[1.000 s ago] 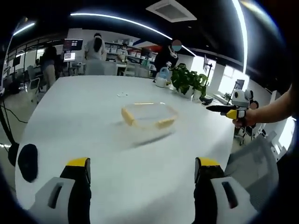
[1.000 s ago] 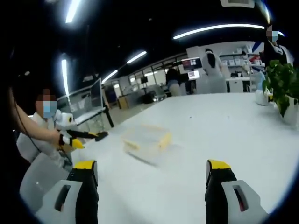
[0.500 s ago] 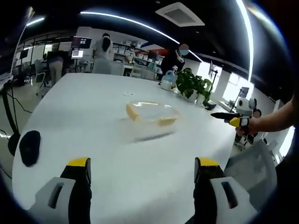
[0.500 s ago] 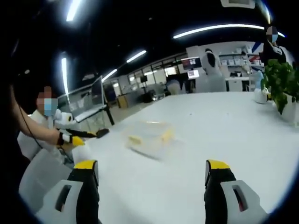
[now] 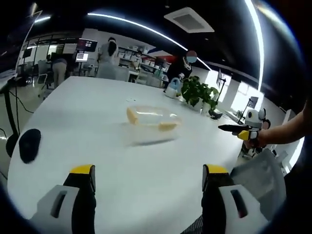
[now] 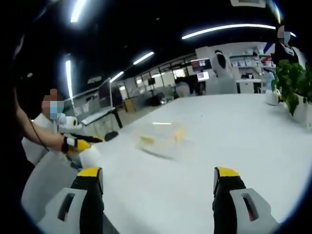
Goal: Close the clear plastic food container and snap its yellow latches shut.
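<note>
- Left gripper (image 5: 147, 183): jaws spread wide, nothing between them, above the near edge of the table (image 5: 97, 117).
- Right gripper (image 6: 157, 185): jaws also wide apart, nothing held, over the table (image 6: 234, 131) on its own side.
- In the left gripper view, the right gripper (image 5: 233, 129) comes in from the right, held by a hand (image 5: 258, 138), black jaws with a yellow part pointing toward the table; can't tell its opening from this angle.
- In the right gripper view, the left gripper (image 6: 85, 142) comes in from the left, held by a hand (image 6: 68, 144), off the table edge; its opening isn't readable there either.
- Black mouse-like object (image 5: 29, 145) lies at the left table edge, well apart from everything else.
- Container (image 5: 152, 118): clear, yellow latches at its ends, sits mid-table, well ahead of both grippers, touched by neither. It also shows in the right gripper view (image 6: 162, 135). Blurred; can't tell whether the lid is seated or the latches are snapped.
- Plant (image 5: 199, 90) stands beyond the container near the far table edge, with a small jug (image 5: 174, 88) just beside it.
- People (image 5: 108, 51) stand at desks with a monitor (image 5: 82, 50) in the background.
</note>
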`<action>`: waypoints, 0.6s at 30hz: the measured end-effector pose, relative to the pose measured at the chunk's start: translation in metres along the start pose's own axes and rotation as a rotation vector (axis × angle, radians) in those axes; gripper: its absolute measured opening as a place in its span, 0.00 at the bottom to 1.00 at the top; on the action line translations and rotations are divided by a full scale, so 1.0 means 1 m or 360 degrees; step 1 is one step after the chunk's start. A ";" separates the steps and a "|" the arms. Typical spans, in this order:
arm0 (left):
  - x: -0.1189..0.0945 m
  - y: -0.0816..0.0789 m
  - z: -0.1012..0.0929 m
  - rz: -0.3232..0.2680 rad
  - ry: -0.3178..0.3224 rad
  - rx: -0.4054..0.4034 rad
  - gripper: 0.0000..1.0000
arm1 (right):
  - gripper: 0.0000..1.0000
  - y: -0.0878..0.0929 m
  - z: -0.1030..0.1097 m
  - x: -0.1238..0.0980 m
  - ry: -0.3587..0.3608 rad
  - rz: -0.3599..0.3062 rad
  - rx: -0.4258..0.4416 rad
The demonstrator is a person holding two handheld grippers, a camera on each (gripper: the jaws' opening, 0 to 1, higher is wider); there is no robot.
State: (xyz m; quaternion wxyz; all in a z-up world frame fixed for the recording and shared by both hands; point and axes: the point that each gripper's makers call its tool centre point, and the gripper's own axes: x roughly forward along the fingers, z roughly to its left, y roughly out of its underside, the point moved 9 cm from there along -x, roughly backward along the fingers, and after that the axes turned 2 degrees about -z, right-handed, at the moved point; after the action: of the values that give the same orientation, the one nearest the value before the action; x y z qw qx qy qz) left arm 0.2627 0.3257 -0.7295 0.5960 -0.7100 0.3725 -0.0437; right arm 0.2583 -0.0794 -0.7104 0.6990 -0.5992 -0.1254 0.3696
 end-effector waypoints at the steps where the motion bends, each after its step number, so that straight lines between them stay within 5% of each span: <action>1: -0.001 0.002 0.000 -0.0004 0.0002 0.0008 0.91 | 0.94 0.000 0.001 -0.001 -0.0002 -0.0004 0.0000; 18: -0.014 0.016 -0.009 -0.0063 0.0023 0.0218 0.87 | 0.94 0.025 0.015 -0.016 -0.0022 0.0060 -0.0021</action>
State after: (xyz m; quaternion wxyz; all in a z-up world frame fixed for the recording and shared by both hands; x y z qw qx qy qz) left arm 0.2401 0.3258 -0.7360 0.6395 -0.6745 0.3588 -0.0859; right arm 0.2289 -0.0791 -0.7254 0.6870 -0.6034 -0.1213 0.3862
